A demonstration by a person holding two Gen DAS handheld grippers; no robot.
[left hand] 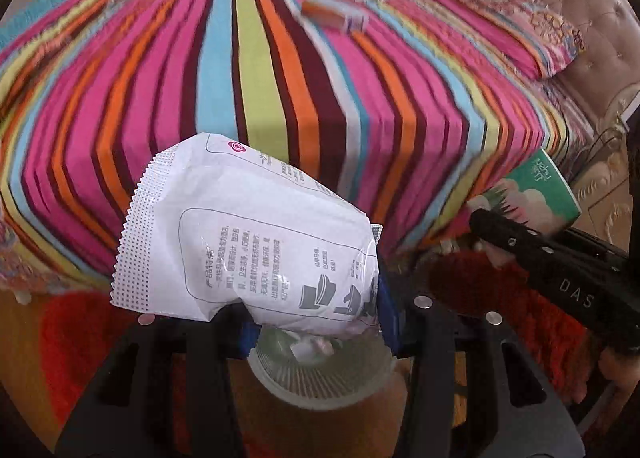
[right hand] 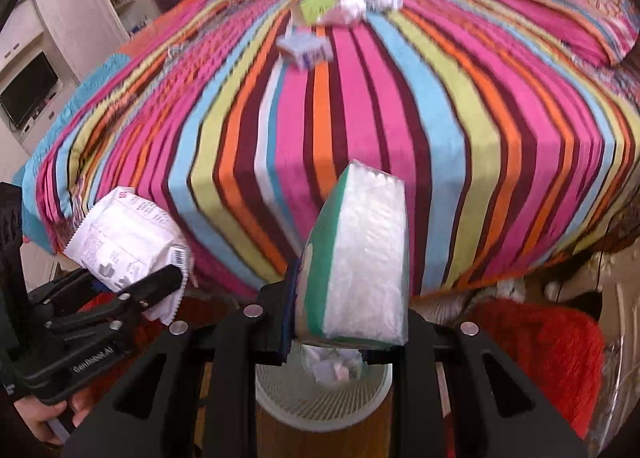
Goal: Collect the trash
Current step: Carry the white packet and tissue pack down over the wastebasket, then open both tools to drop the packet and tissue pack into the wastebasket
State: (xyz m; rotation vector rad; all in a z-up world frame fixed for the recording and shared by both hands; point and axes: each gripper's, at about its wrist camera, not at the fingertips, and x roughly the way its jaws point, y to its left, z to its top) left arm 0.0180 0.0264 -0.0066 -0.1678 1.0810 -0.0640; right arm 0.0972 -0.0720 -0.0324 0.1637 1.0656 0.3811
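Clamping a pouch (left hand: pixel 248 234) in my left gripper (left hand: pixel 316 322) & a pack (right hand: pixel 360 258) in my right gripper (right hand: pixel 344 342) over the bin (right hand: pixel 324 394), w/ box (right hand: pixel 306 48) & wads (right hand: pixel 372 0) left on the bed (right hand: pixel 400 130) beyond it.

- 2 grippers: left (left hand: pixel 316 322), right (right hand: pixel 344 334)
- 1 white packet (left hand: pixel 248 234)
- 1 green tissue pack (right hand: pixel 356 258)
- 1 bin (right hand: pixel 320 390)
- approx. 4–5 bits of trash on bed (right hand: pixel 440 106), too blurred to count exactly
- 1 TV (right hand: pixel 28 88)
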